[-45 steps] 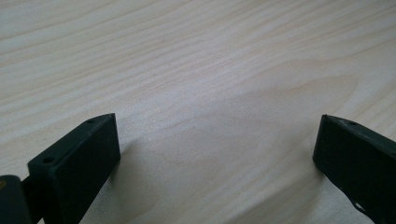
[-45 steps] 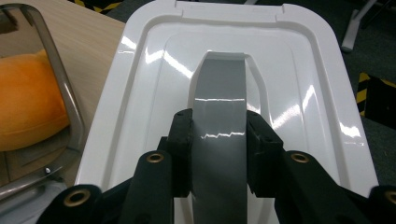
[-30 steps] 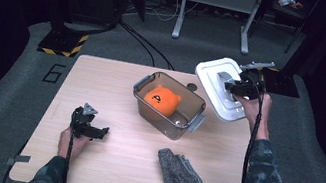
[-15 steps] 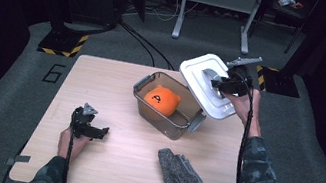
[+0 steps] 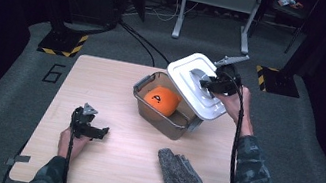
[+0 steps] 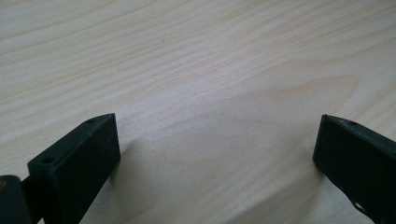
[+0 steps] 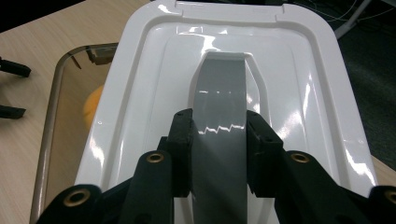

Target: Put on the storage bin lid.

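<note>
In the high view, a clear plastic box [image 5: 168, 107] is seen on the table [image 5: 101, 172], and it is taken here as the landmark. Inside the box an orange ball [image 5: 161, 99] is lying. A white lid [image 5: 196, 83] is held tilted above the far right side of the box, overlapping its rim but not seated on it. The lid is carried by the right gripper [image 5: 213, 83], which is placed over the lid's middle. The left gripper [image 5: 88, 128] is resting on the table well apart from the box, on the near left side of it. A grey knitted cloth [image 5: 180, 175] is lying near the box, on its near right side.

In the left gripper view, bare table wood [image 6: 210, 70] is seen between the two black jaws, which are standing wide apart with nothing between them.

In the right gripper view, the jaws of the right gripper [image 7: 218, 140] are pressed from both sides on the grey handle [image 7: 218, 100] of the lid [image 7: 299, 93]. Below the lid's left edge, the box wall [image 7: 56, 93] and a part of the ball [image 7: 92, 105] are visible.

The step in hand is judged to be the carrying of the lid to the box. For the next move, the lid should be levelled, aligned with the rim on all four sides and lowered until it is seated.
</note>
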`<action>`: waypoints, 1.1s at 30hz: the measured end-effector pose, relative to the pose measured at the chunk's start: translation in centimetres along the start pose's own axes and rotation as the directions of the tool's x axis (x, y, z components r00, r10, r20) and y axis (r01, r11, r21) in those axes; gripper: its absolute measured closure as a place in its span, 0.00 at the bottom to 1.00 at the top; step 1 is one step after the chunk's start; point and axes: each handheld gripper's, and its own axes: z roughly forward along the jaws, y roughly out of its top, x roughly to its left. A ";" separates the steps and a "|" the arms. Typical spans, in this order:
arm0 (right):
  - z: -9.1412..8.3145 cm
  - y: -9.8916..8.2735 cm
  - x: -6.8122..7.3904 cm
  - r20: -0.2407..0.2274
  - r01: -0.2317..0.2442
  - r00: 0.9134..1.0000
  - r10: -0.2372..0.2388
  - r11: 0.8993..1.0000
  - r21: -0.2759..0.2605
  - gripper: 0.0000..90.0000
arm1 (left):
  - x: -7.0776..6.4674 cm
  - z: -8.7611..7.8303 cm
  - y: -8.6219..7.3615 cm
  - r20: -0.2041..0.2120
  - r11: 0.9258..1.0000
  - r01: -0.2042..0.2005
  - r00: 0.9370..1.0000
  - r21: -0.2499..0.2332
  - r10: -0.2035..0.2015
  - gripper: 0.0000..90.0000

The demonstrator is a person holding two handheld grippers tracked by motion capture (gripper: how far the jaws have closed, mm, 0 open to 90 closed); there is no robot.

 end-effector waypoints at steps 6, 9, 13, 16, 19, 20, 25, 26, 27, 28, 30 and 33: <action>0.6 0.5 0.8 -0.020 0.027 0.999 -0.027 1.000 -0.002 0.74 | 0.0 0.0 0.0 0.000 1.000 0.000 1.000 0.000 0.000 0.00; 0.8 0.6 1.1 -0.030 0.031 0.999 -0.031 1.000 0.001 0.74 | 0.0 0.0 0.0 0.001 1.000 0.000 1.000 0.000 0.000 0.00; 1.3 0.8 1.6 -0.044 0.043 0.998 -0.043 0.999 0.006 0.74 | 0.0 0.0 0.0 0.002 1.000 -0.006 1.000 0.005 0.006 0.00; 1.6 0.9 2.0 -0.058 0.049 0.997 -0.048 0.999 0.015 0.74 | 0.0 0.0 0.0 0.002 1.000 -0.006 1.000 0.005 0.006 0.00; 2.0 1.0 2.5 -0.061 0.042 0.997 -0.041 0.999 0.014 0.74 | 0.0 0.0 0.0 0.002 1.000 -0.006 1.000 0.005 0.006 0.00; 2.0 1.1 2.5 -0.068 0.055 0.996 -0.053 0.998 0.024 0.74 | 0.0 0.0 0.0 0.001 1.000 -0.007 1.000 0.005 0.007 0.00; 2.4 1.2 3.1 -0.085 0.067 0.994 -0.064 0.997 0.032 0.74 | 0.0 0.0 0.0 0.002 1.000 -0.006 1.000 0.005 0.006 0.00; 2.5 1.2 3.1 -0.086 0.074 0.994 -0.071 0.997 0.031 0.74 | 0.0 0.0 0.0 0.003 1.000 -0.005 1.000 0.005 0.005 0.00; 2.6 1.3 3.2 -0.093 0.076 0.993 -0.074 0.997 0.027 0.74 | 0.0 0.0 0.0 0.002 1.000 -0.006 1.000 0.005 0.006 0.00; 2.7 1.4 3.3 -0.096 0.079 0.992 -0.076 0.997 0.027 0.74 | 0.0 0.0 0.0 0.002 1.000 -0.006 1.000 0.005 0.006 0.00; 3.0 1.4 3.5 -0.107 0.085 0.991 -0.082 0.996 0.024 0.74 | 0.0 0.0 0.0 0.002 1.000 -0.006 1.000 0.005 0.006 0.00; 3.3 1.4 3.9 -0.118 0.086 0.990 -0.082 0.996 0.028 0.74 | 0.0 0.0 0.0 0.002 1.000 -0.006 1.000 0.005 0.006 0.00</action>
